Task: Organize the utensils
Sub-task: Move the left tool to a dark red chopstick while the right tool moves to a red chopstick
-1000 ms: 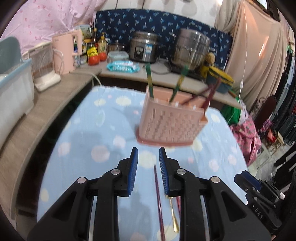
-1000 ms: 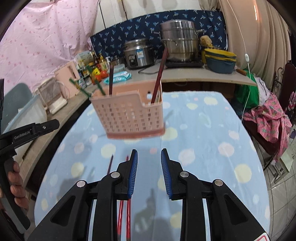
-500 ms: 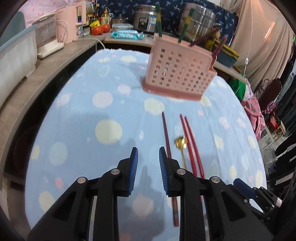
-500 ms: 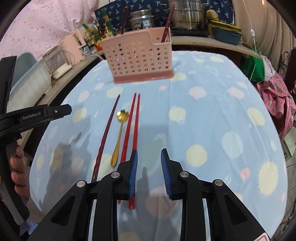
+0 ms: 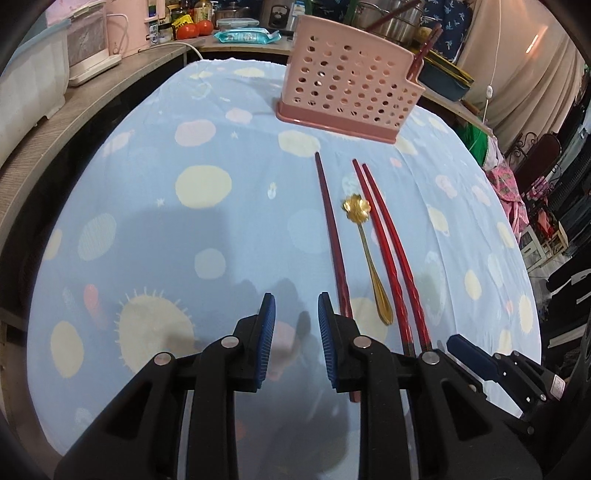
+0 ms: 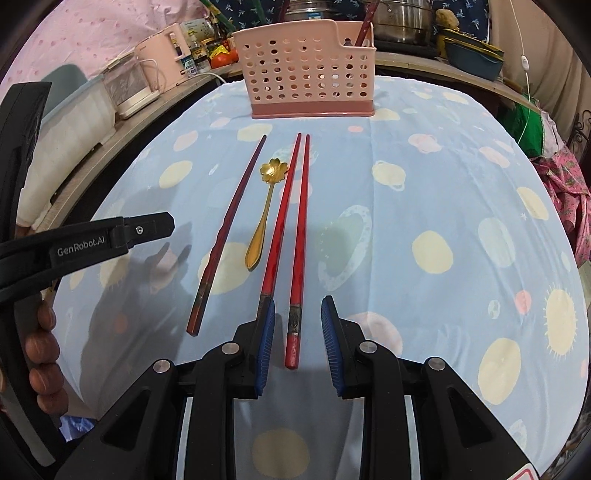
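Right gripper (image 6: 294, 332) part open, empty, straddles thick end of bright red chopstick (image 6: 298, 236): lower squarely, clamp centred. Left gripper (image 5: 293, 321) part open, empty, just beside dark chopstick (image 5: 330, 225).

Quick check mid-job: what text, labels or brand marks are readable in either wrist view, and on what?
"GenRobot.AI": white lettering on the left tool, seen from the right wrist.
Rice cooker label: too small to read.
Blue wipes pack: print blurred.
Bottle labels beside the kettle: unreadable.
Nothing else legible.
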Motion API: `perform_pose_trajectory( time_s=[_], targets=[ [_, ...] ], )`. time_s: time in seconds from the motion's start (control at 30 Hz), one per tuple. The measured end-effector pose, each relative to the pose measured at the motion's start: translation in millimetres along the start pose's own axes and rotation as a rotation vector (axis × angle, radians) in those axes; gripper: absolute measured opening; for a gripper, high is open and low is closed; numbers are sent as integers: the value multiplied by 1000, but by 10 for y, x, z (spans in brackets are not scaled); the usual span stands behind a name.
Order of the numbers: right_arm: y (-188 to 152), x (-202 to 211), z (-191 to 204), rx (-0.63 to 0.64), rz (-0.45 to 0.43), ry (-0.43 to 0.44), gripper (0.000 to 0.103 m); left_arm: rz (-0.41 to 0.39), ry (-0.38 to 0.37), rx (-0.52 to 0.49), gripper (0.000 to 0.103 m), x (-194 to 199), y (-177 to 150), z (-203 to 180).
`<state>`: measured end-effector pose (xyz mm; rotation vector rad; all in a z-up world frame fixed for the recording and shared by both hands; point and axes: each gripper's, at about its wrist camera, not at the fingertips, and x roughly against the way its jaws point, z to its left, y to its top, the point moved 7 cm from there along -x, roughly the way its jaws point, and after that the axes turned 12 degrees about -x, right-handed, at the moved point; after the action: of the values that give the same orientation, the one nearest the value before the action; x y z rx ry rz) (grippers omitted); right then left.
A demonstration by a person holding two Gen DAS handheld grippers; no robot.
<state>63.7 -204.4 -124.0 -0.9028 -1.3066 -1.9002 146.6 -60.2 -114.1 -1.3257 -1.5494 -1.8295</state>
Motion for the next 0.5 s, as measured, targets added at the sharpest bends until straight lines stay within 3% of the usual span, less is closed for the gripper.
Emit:
perform_pose_trajectory(
  time_s=[0.1, 0.5],
  targets=[
    [-31, -23, -12, 2, 9, -3, 23, 8, -4, -12, 29, -11, -56, -54],
    [-105, -77, -95, -11, 23, -15, 13, 44, -34, -66, 34, -92, -224, -298]
  ],
)
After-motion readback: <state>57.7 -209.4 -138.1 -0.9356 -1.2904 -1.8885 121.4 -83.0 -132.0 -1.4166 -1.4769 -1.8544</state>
